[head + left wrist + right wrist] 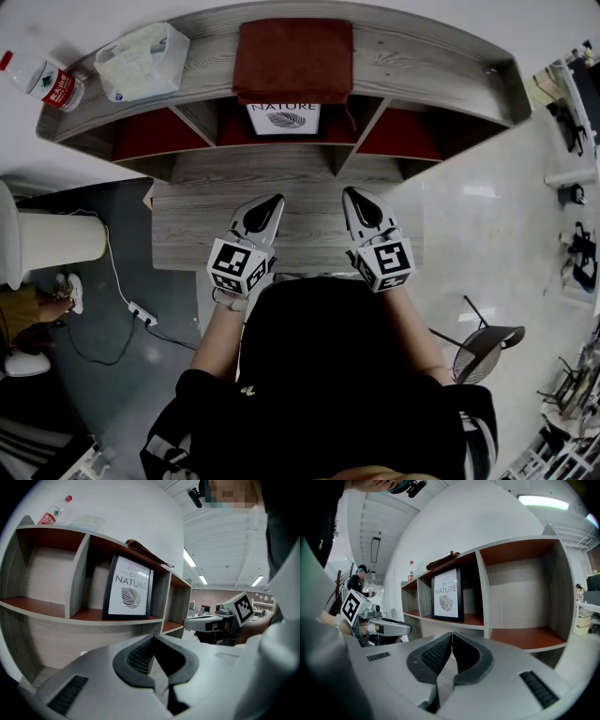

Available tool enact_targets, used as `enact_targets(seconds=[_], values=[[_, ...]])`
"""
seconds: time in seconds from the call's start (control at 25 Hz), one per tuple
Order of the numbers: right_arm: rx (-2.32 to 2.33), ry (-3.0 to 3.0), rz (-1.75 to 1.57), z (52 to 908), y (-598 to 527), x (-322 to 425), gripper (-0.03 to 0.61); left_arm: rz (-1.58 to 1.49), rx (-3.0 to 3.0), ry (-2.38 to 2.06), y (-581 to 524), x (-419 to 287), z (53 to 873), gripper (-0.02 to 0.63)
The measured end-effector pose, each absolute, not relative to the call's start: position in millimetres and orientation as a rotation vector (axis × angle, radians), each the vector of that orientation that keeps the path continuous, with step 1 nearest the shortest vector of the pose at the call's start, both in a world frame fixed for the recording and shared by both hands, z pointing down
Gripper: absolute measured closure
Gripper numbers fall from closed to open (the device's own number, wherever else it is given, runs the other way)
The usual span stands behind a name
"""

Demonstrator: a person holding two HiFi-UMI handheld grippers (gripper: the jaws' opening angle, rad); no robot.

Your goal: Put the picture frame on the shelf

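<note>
The black picture frame (pixel 283 118) with a leaf print and the word NATURE stands upright in the middle compartment of the wooden shelf (pixel 422 56). It also shows in the left gripper view as the frame (pixel 128 589) and in the right gripper view as the frame (pixel 447 596). My left gripper (pixel 275 202) and right gripper (pixel 349 195) hover side by side over the lower desk board (pixel 187 220), well short of the frame. Both are shut, tips together, with nothing between them (pixel 153 637) (pixel 452 634).
A dark red cloth (pixel 293 58) lies on the shelf top above the frame, with a plastic bag (pixel 141 58) and a water bottle (pixel 42 80) to its left. Side compartments (pixel 398 131) stand empty. A white cylinder (pixel 56 239), floor cables and a chair (pixel 483 342) surround me.
</note>
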State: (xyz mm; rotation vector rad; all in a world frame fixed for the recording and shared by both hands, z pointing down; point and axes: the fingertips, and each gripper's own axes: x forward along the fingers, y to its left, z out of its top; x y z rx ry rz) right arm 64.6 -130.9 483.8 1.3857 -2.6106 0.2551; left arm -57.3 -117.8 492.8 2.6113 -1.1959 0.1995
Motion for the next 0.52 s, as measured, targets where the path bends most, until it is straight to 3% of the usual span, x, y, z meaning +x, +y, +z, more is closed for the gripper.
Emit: enact_targets(seconds=[0.52], values=[[1.388, -2.601, 0.258, 485.4, -135.3, 59.6, 0.58, 0.216, 2.6, -1.195, -124.5, -63.3, 497.2, 0.603]])
